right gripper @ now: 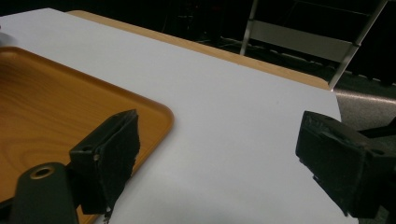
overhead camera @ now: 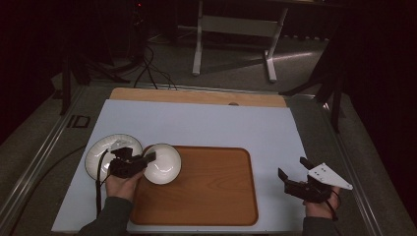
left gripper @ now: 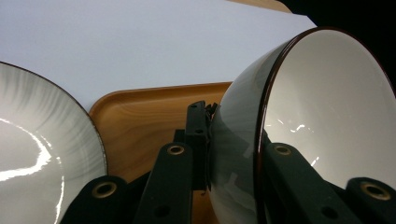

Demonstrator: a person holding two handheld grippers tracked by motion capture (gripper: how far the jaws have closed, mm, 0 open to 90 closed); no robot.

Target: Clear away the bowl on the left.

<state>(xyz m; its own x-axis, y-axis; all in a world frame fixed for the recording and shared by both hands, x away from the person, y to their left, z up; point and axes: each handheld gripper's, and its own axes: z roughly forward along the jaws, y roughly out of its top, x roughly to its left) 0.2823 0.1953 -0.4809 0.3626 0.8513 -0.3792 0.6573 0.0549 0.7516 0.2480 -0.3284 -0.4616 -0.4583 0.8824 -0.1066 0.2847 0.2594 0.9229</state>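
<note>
A white bowl [overhead camera: 164, 164] with a dark rim and a grey outside [left gripper: 233, 140] sits over the far left corner of the wooden tray [overhead camera: 206, 196]. My left gripper [overhead camera: 147, 158] is shut on the bowl's left wall, one jaw outside and one inside; in the left gripper view [left gripper: 238, 140] the bowl leans over on its side. A white plate [overhead camera: 101, 152] lies on the mat just left of it [left gripper: 42, 154]. My right gripper [overhead camera: 292, 167] stands open over the bare mat right of the tray, nothing between its fingers [right gripper: 224, 149].
A pale blue mat [overhead camera: 206, 125] covers the wooden tabletop [overhead camera: 196, 96]. The tray's near corner [right gripper: 140, 116] lies left of my right gripper. Beyond the table's far edge stand a white desk frame [overhead camera: 236, 29] and cables [overhead camera: 147, 69] on the floor.
</note>
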